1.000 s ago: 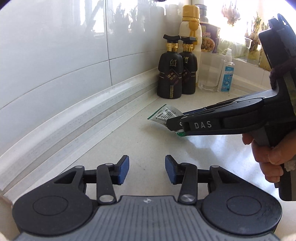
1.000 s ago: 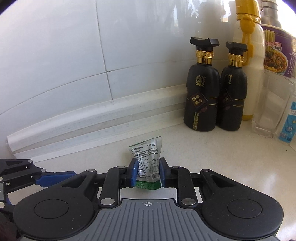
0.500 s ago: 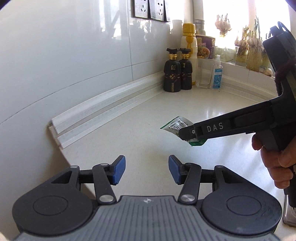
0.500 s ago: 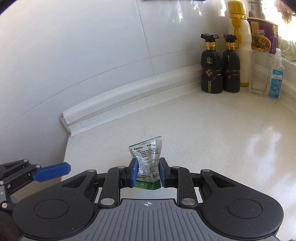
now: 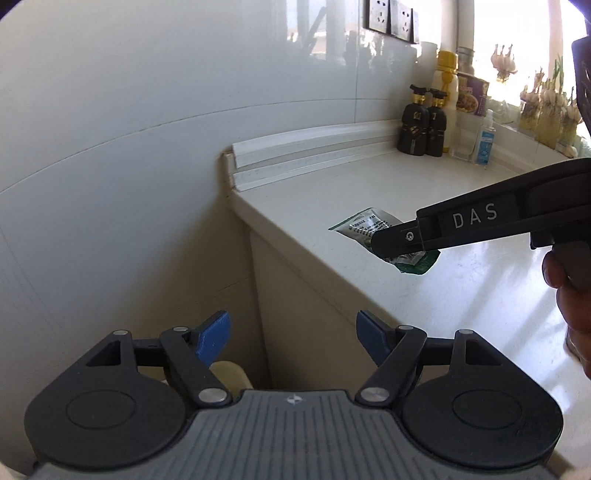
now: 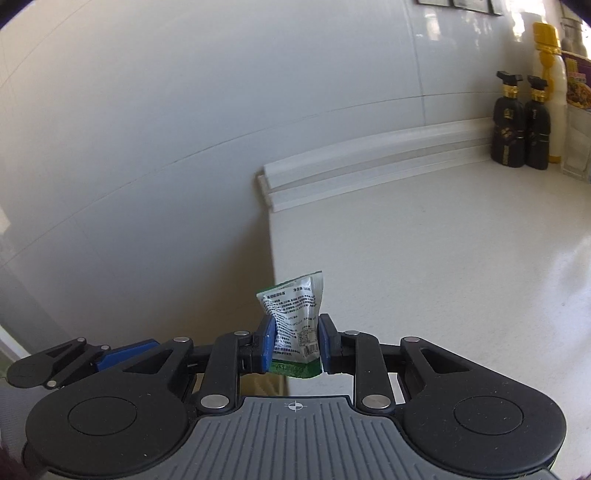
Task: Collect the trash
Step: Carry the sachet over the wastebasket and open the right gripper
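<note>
A white kitchen counter (image 6: 461,240) runs along a glossy white tiled wall (image 6: 184,110), with a white moulded strip (image 6: 369,162) along the join and its near end cut off where the counter stops. Taking the counter's left end as landmark: far along from it, in the back corner, stand two black bottles (image 6: 521,122) with gold collars side by side, touching or nearly so. Just behind them is one tall cream bottle (image 6: 550,74) with a yellow cap, then one purple noodle tub (image 5: 472,94), one clear glass (image 5: 461,140) and one small spray bottle (image 5: 484,138) with a blue label. Wall sockets (image 5: 391,18) sit high above the counter. Bunches of garlic (image 5: 502,61) hang at the bright window beyond the corner. The labels on these are too small to read.

One piece of trash shows: a small green and silver sachet (image 6: 293,325), crumpled, printed with fine text and a barcode that cannot be made out. The right gripper (image 6: 293,341) pinches it between both blue pads (image 6: 266,343), clamped across its lower half so the silver top stands up above the fingers and the green bottom edge hangs below. In the left wrist view the sachet (image 5: 365,225) hangs above the counter near that left end, not touching the surface, and the right gripper's arm reads "DAS" in white letters.

The left gripper (image 5: 293,338) holds nothing; its two blue pads (image 5: 216,336) stand wide apart, out past the counter's left end, over the cabinet side below.
</note>
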Demonstrator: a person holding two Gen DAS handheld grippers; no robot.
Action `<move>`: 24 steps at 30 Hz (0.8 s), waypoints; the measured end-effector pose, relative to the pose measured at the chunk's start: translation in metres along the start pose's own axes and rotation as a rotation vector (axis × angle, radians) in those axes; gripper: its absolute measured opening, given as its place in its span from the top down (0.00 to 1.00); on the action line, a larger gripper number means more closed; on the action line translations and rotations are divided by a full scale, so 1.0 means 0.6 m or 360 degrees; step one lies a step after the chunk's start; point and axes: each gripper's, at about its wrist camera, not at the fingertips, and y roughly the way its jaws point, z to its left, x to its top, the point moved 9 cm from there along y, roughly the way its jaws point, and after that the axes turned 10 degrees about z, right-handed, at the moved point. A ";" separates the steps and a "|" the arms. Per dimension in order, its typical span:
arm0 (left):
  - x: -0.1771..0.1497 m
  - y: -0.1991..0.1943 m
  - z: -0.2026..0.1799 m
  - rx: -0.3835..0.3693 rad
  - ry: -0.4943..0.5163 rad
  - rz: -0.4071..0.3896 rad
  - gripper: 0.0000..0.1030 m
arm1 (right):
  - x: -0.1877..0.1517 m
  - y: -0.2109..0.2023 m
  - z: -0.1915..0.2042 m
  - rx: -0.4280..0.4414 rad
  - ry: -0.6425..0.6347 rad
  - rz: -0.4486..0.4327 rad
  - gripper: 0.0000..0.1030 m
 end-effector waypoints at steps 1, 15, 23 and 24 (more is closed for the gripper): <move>-0.011 -0.003 0.008 0.0018 -0.0017 0.0005 0.28 | -0.006 0.006 0.016 0.0007 -0.0024 0.0011 0.76; -0.203 0.081 0.147 0.0127 -0.0532 0.0334 0.18 | -0.120 0.209 0.175 0.0011 -0.0207 0.0383 0.76; -0.246 0.133 0.180 0.0157 -0.0650 0.0455 0.17 | -0.166 0.342 0.171 -0.0013 -0.0118 0.0562 0.75; -0.248 0.138 0.181 0.0157 -0.0659 0.0465 0.17 | -0.164 0.352 0.171 -0.0008 -0.0115 0.0556 0.75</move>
